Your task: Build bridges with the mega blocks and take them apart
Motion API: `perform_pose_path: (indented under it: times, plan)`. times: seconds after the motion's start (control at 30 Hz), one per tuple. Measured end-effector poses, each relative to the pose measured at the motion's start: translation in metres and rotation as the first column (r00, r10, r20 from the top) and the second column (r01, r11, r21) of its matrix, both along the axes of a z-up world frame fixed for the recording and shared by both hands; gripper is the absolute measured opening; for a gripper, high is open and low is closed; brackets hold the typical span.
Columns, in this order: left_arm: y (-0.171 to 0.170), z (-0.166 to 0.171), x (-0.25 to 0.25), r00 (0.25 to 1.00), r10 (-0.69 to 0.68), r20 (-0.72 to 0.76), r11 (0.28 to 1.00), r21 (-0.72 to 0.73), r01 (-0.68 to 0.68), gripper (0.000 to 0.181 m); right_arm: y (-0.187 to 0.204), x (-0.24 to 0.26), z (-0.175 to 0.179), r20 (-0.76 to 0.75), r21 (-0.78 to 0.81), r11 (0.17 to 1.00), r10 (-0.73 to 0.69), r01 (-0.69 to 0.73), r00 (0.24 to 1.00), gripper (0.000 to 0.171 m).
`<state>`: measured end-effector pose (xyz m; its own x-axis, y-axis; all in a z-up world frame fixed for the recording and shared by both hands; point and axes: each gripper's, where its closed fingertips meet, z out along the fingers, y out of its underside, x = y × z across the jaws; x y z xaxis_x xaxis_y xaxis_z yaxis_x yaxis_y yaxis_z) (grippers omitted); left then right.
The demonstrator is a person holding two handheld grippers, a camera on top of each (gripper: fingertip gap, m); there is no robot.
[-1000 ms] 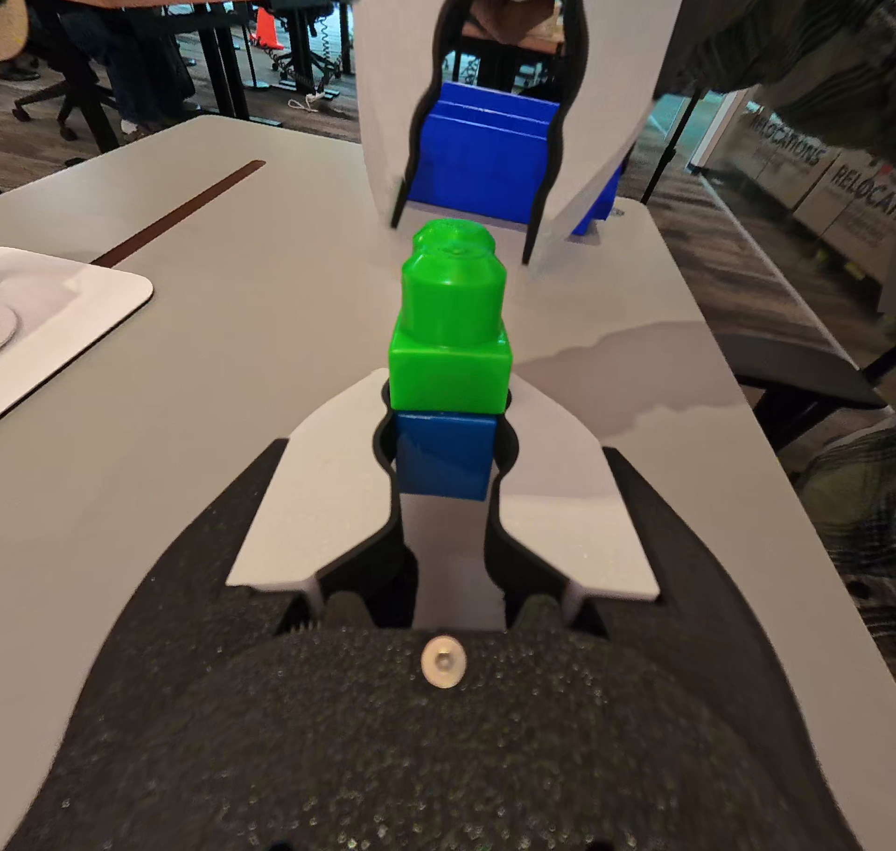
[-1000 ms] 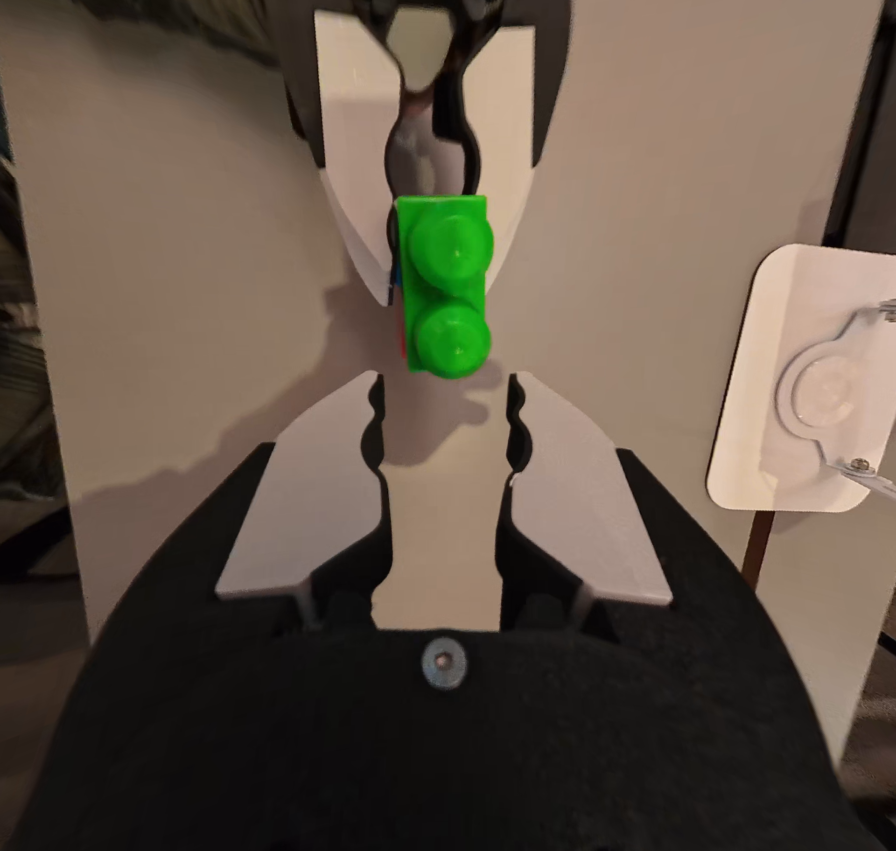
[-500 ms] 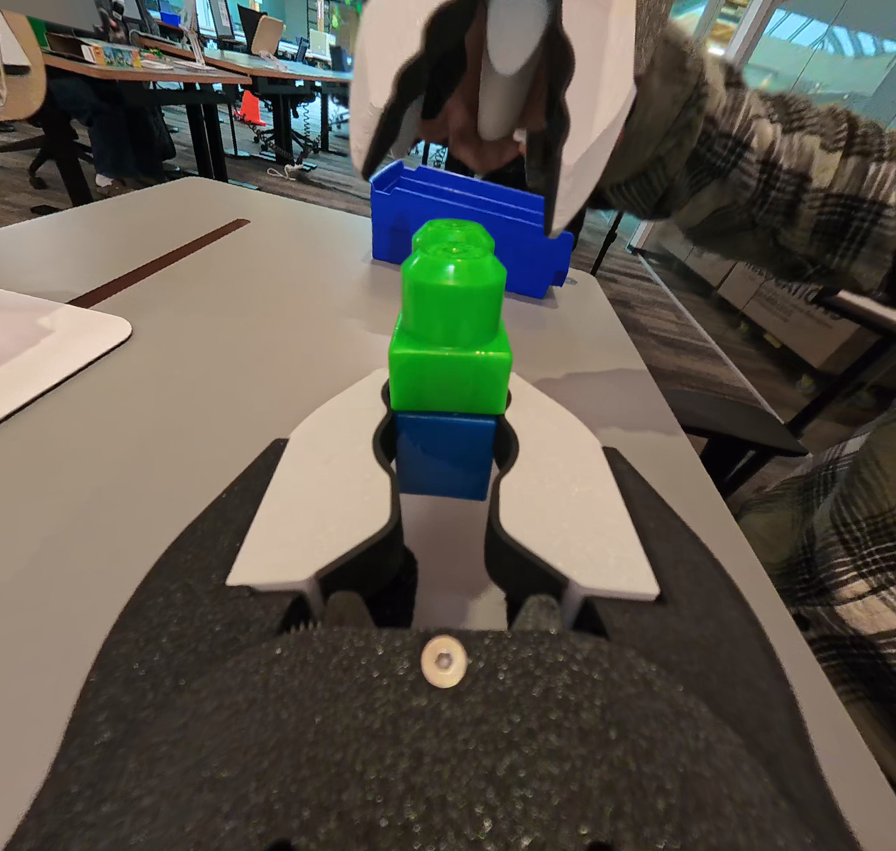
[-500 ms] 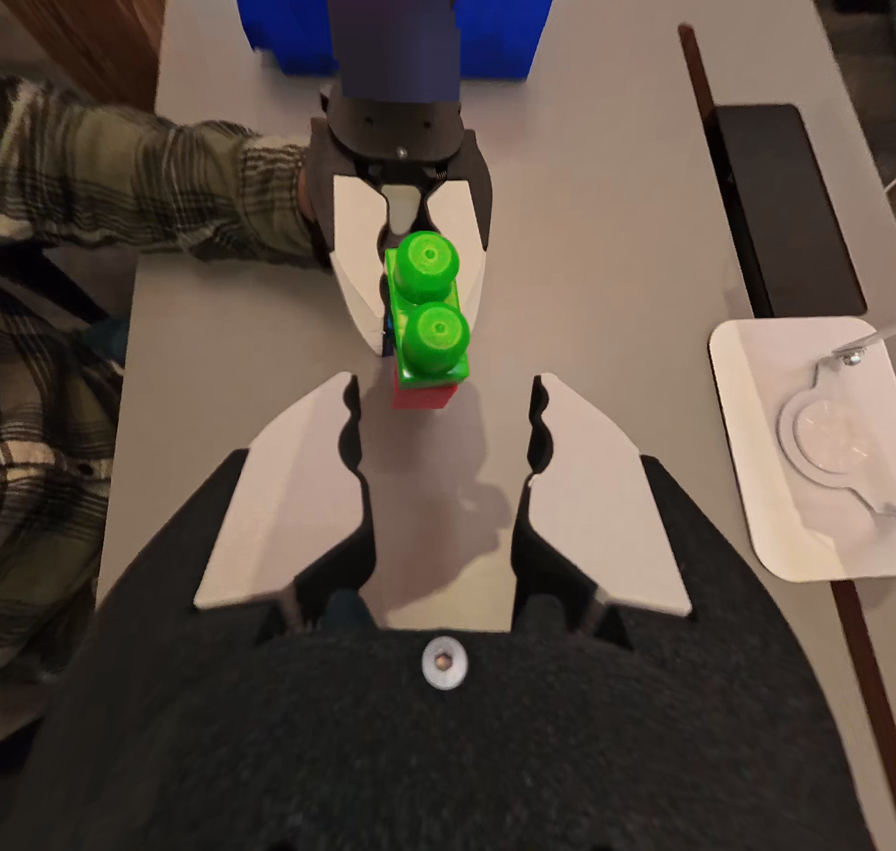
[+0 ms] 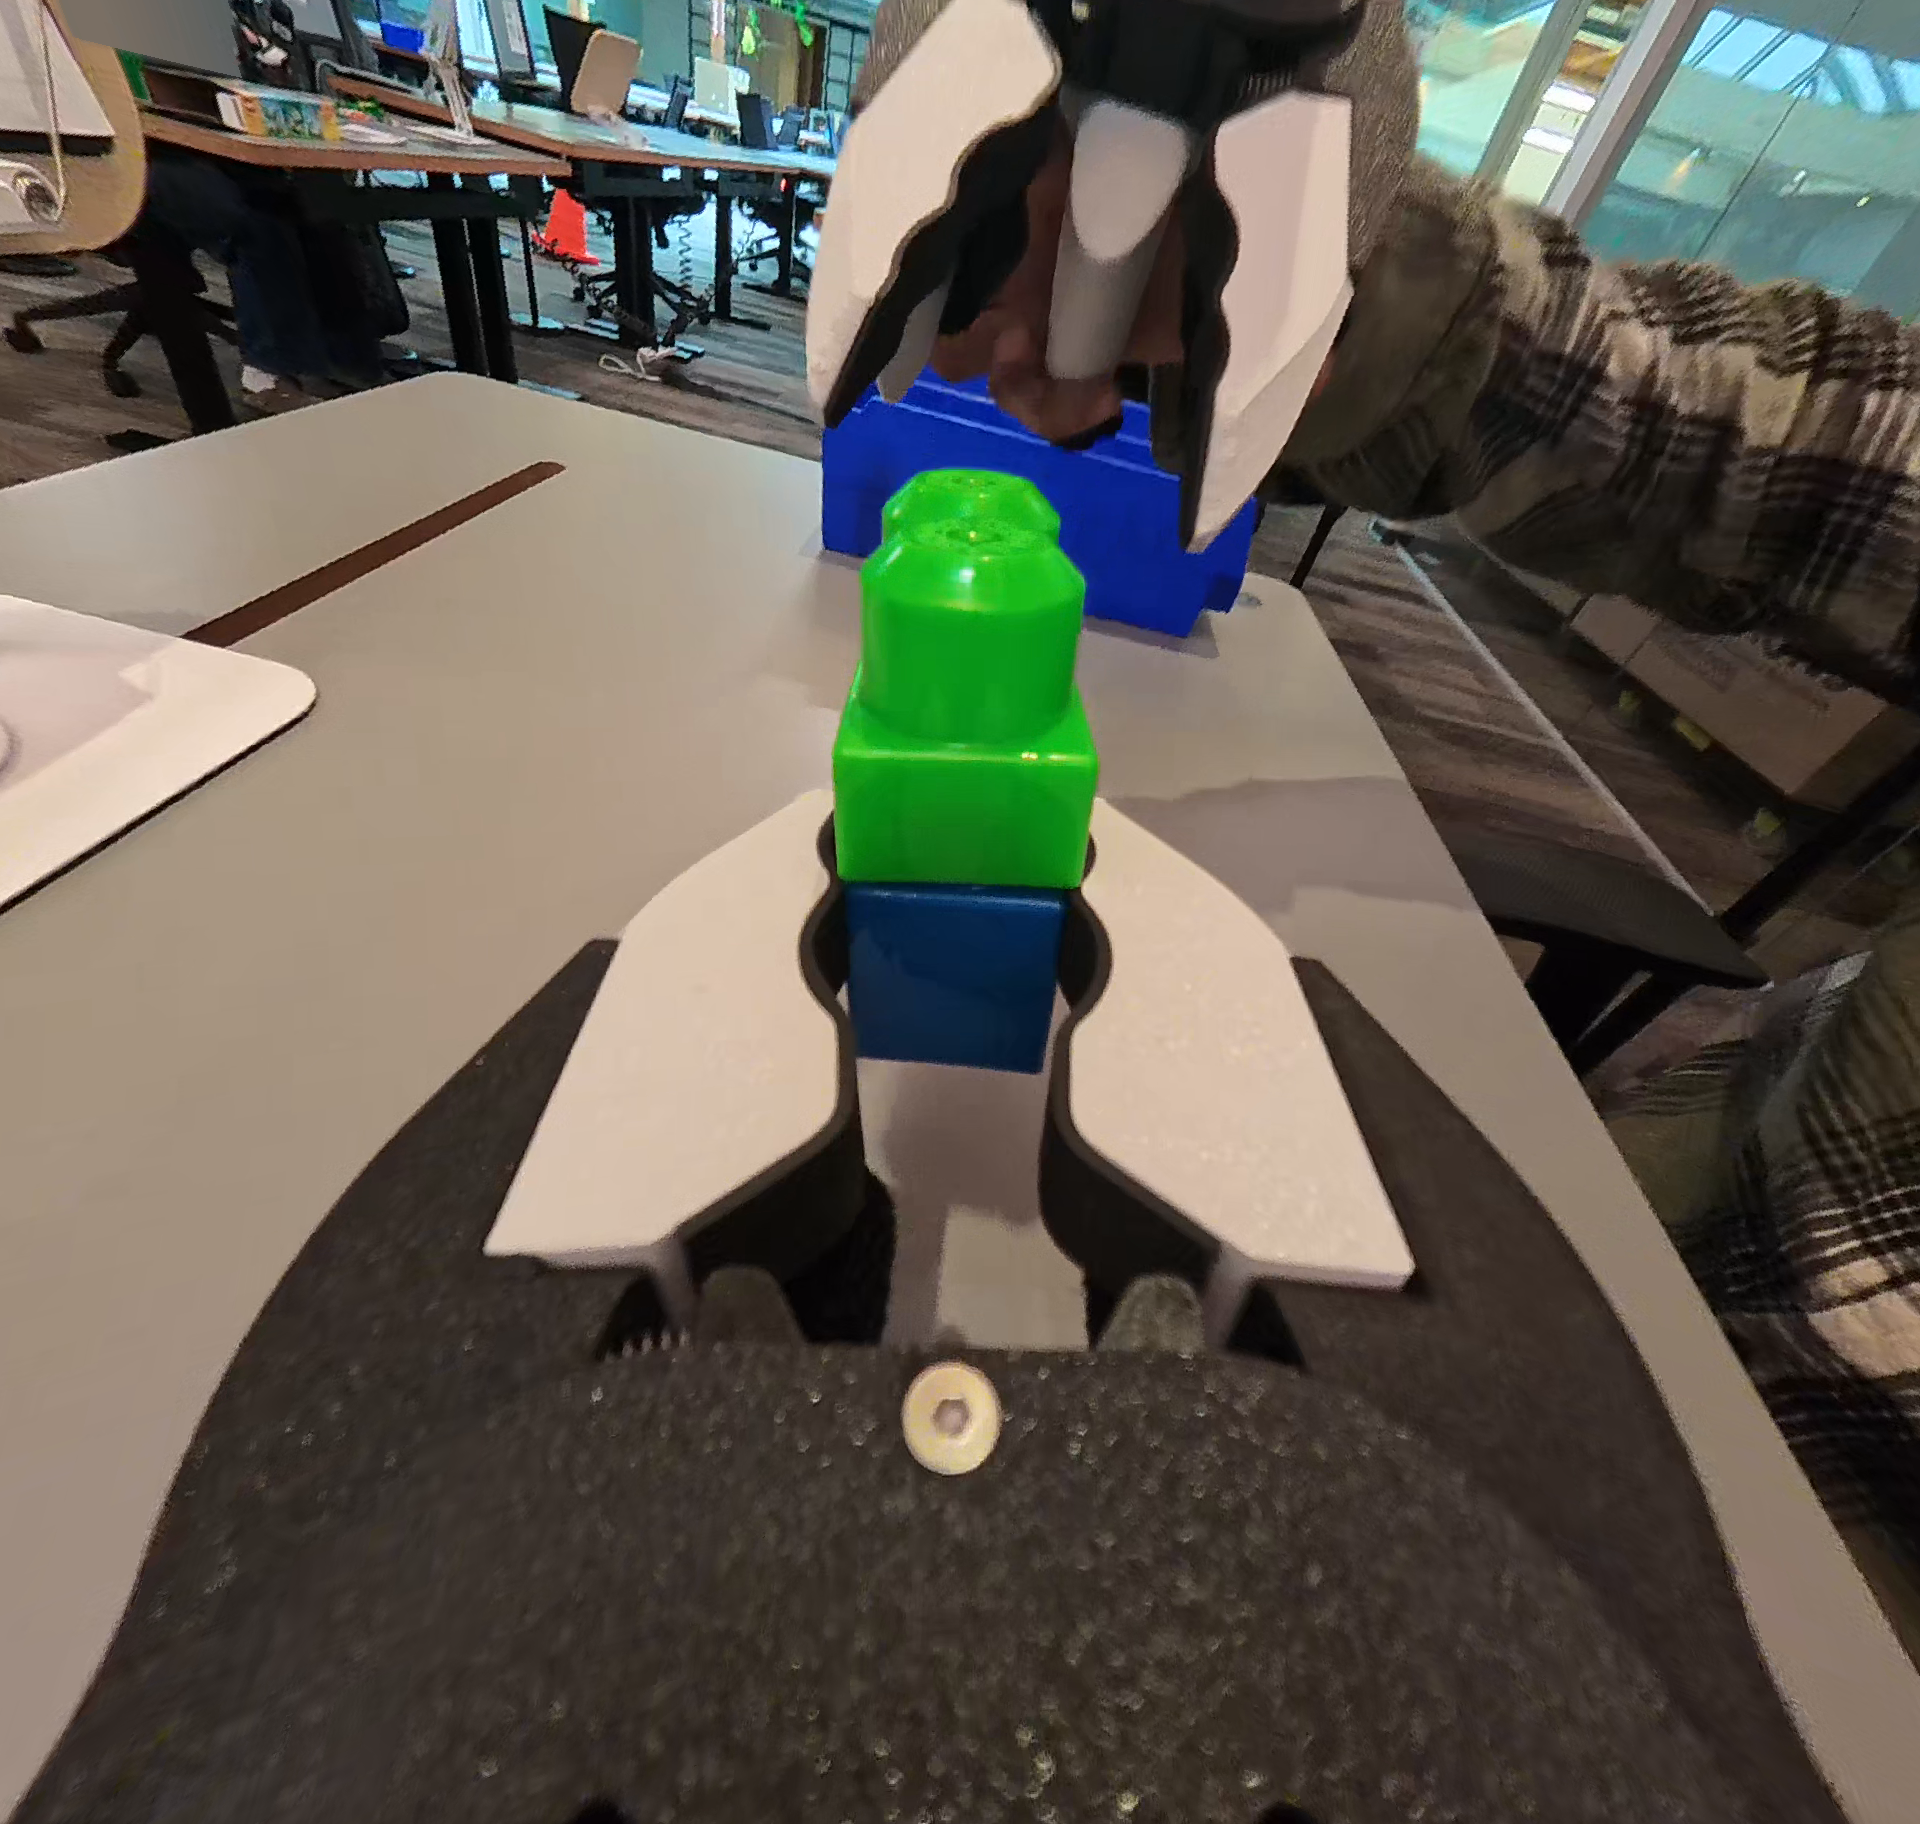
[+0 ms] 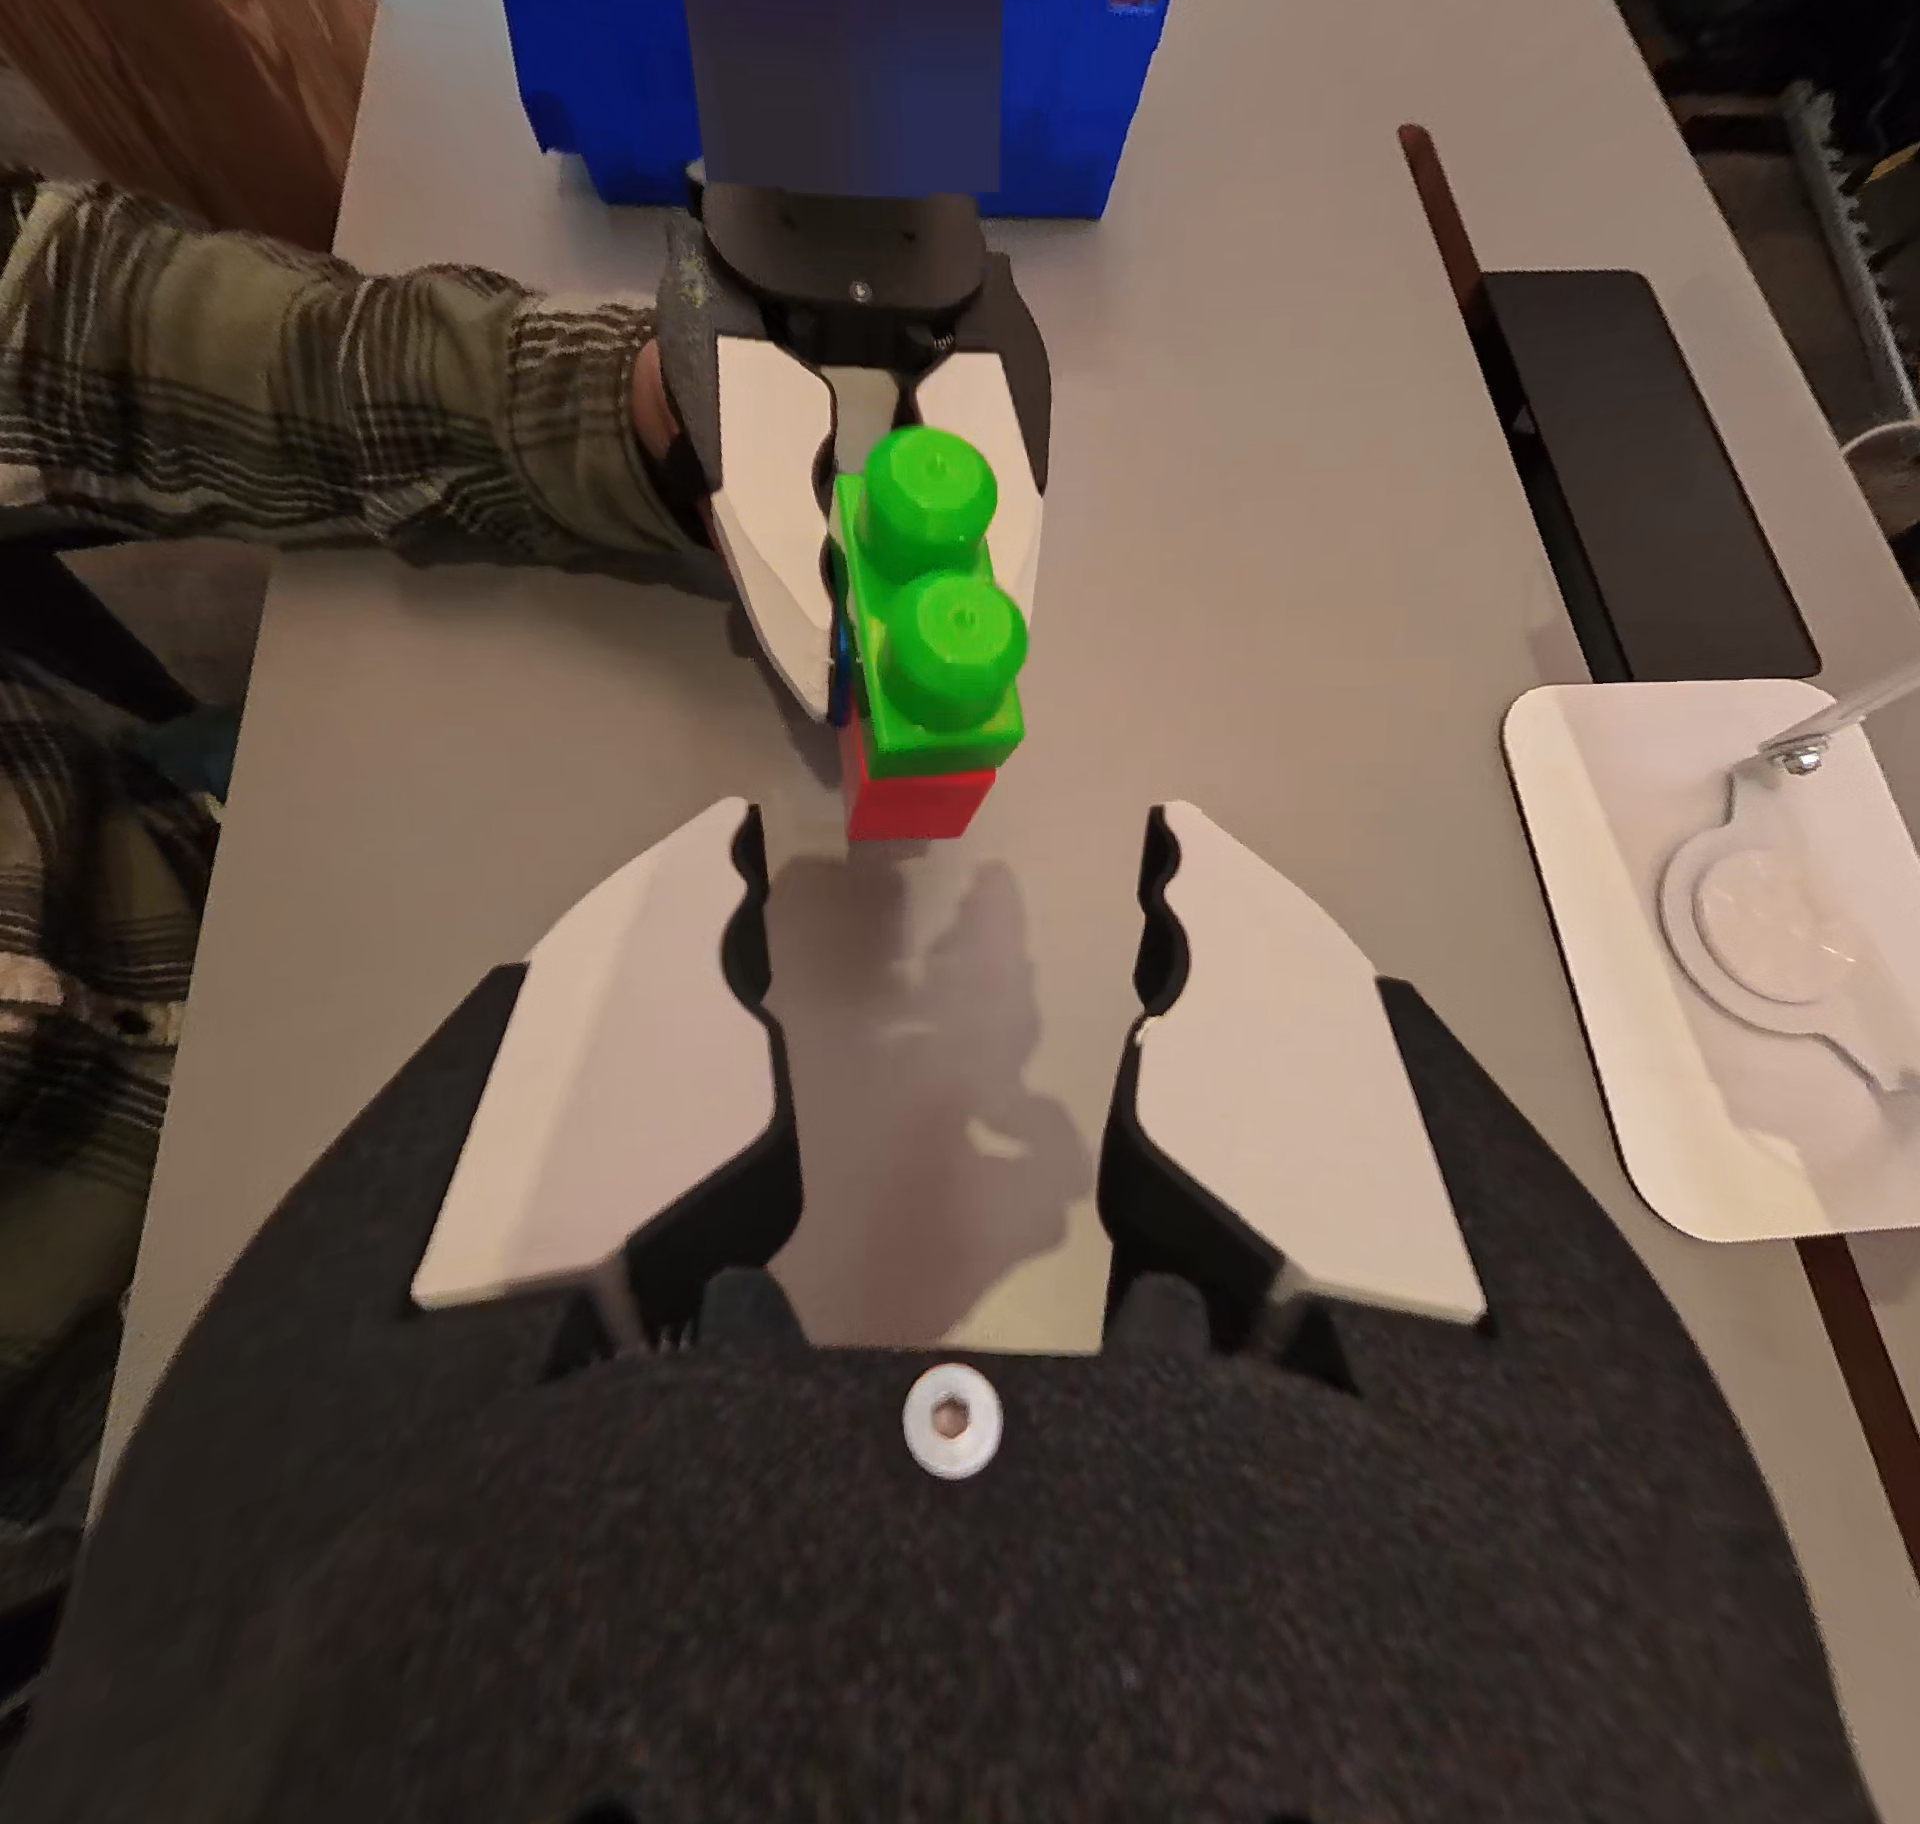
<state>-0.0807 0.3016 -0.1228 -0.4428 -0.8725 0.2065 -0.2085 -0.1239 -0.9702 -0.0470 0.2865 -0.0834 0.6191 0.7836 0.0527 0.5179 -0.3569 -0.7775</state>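
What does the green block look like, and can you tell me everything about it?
The green block is bright, shiny plastic with two round studs on top, one behind the other. It sits upright as the top of a little bridge: one end rests on a blue block, the other on a red block. The left gripper is shut on the blue block just beneath it, its white fingers reaching up beside the green block's bottom edge. The right gripper is open, apart from it. The bridge stands on the grey table.

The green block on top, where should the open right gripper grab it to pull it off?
Probably the green block by its two long flat sides, coming from above: the studs face up, and the left gripper already clamps the blue block below.
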Motion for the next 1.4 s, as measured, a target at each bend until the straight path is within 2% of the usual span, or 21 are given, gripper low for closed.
perform_pose_path:
  times: [0.2,0.57,0.8,1.13,1.27,1.4]
  plan:
    - [-0.004,-0.018,0.006,0.997,0.016,-0.073,0.996,0.094,-0.009,0.038,0.01,-0.015,-0.004,0.083,-0.069,0.996,0.069,-0.063,0.994,0.046]
    - [-0.005,-0.05,0.014,0.983,0.047,-0.177,0.972,0.235,-0.004,0.038,0.019,-0.031,-0.031,0.125,-0.199,0.973,0.144,-0.117,0.982,0.023]
    - [-0.001,-0.078,0.017,0.967,0.06,-0.249,0.946,0.323,0.025,0.038,0.019,-0.028,-0.038,0.126,-0.213,0.972,0.126,-0.098,0.984,0.027]
    - [0.006,-0.102,0.009,0.926,0.038,-0.375,0.955,0.287,0.078,0.038,0.012,-0.021,-0.04,0.126,-0.218,0.972,0.114,-0.084,0.986,0.036]
    - [0.007,-0.118,0.0,0.881,0.027,-0.472,0.947,0.296,0.129,0.037,0.01,-0.018,-0.044,0.146,-0.221,0.972,0.112,-0.078,0.983,0.043]
    - [0.006,-0.12,-0.003,0.874,0.016,-0.486,0.944,0.296,0.147,0.04,0.011,-0.019,-0.048,0.157,-0.207,0.975,0.113,-0.079,0.981,0.049]
